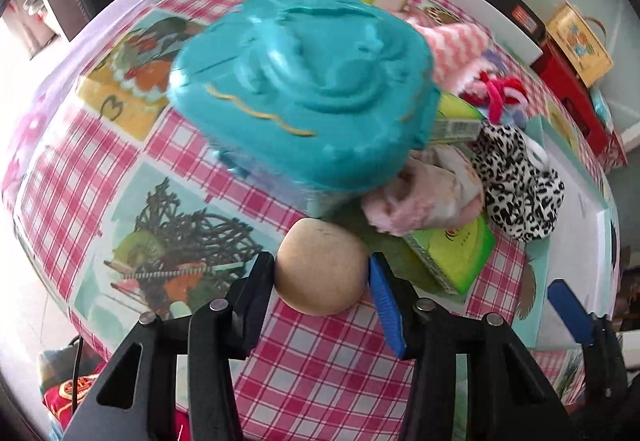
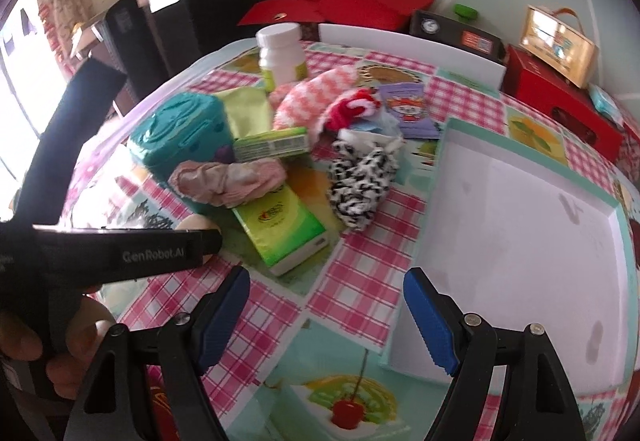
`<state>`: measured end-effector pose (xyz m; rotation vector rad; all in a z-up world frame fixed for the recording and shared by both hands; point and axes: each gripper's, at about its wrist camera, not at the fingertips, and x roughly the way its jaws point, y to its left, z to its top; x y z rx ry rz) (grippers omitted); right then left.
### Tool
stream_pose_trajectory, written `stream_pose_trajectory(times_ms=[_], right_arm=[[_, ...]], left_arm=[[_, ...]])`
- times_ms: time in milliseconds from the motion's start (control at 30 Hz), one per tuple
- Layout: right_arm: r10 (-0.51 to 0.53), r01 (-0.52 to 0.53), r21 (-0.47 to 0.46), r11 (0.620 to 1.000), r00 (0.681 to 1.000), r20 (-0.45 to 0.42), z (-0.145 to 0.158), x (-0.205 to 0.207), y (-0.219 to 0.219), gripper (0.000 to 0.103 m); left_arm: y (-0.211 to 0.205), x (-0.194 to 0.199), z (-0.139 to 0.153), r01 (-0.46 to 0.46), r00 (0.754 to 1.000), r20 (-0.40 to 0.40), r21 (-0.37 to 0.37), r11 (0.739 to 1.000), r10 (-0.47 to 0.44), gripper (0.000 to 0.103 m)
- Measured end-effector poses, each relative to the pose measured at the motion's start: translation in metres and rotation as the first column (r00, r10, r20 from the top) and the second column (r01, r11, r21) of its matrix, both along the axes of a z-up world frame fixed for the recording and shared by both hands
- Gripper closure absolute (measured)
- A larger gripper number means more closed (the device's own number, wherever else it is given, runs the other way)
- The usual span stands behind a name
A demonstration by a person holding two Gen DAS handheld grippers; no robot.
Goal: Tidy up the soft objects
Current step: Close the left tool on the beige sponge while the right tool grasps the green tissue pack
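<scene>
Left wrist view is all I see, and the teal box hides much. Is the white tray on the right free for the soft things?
Observer: Yes. The right wrist view shows the white tray with nothing inside.
Operator: My left gripper has its pads on the beige ball. How is the right gripper?
Observer: The right gripper is open, nothing between its jaws, beside the tray's near corner.
Operator: What lies behind the teal box?
Observer: A yellow-green cloth, next to the white bottle.

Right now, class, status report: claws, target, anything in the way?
Left claw shut on ball. Right claw open, empty. Teal box close behind ball.
</scene>
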<state>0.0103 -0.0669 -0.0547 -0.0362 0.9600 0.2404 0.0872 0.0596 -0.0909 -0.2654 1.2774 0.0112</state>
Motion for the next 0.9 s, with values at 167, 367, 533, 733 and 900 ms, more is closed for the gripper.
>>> stream_pose_trajectory(times_ms=[167,367,533,733,900], right_arm=[[0.043,-0.043,-0.020,0.999,0.999,-0.012,-0.009,0.012,0.012,0.027],[0.066,-0.067,-0.028,0.997,0.997,-0.044,-0.023,0.026,0.025,0.030],[0.064,-0.066,-0.031,0.997,0.997,-0.049,-0.030,0.036,0.031,0.030],[0.074,-0.077,-0.046,0.996,0.996,-0.049,-0.037,0.048,0.038,0.030],[0.082,-0.085,-0.068,0.994,0.996,-0.039,-0.040,0.054,0.047,0.030]], left_arm=[[0.019,-0.001,-0.002,-0.027,1.000,-0.001,-0.028,0.999,0.027,0.053],[0.029,-0.002,-0.004,-0.031,1.000,0.000,-0.041,0.999,0.031,0.053],[0.035,-0.013,-0.004,-0.060,0.998,0.000,-0.046,0.997,0.060,0.053],[0.046,-0.013,-0.007,-0.072,0.997,0.001,-0.047,0.996,0.072,0.053],[0.046,-0.014,-0.006,-0.072,0.997,0.000,-0.044,0.996,0.072,0.053]])
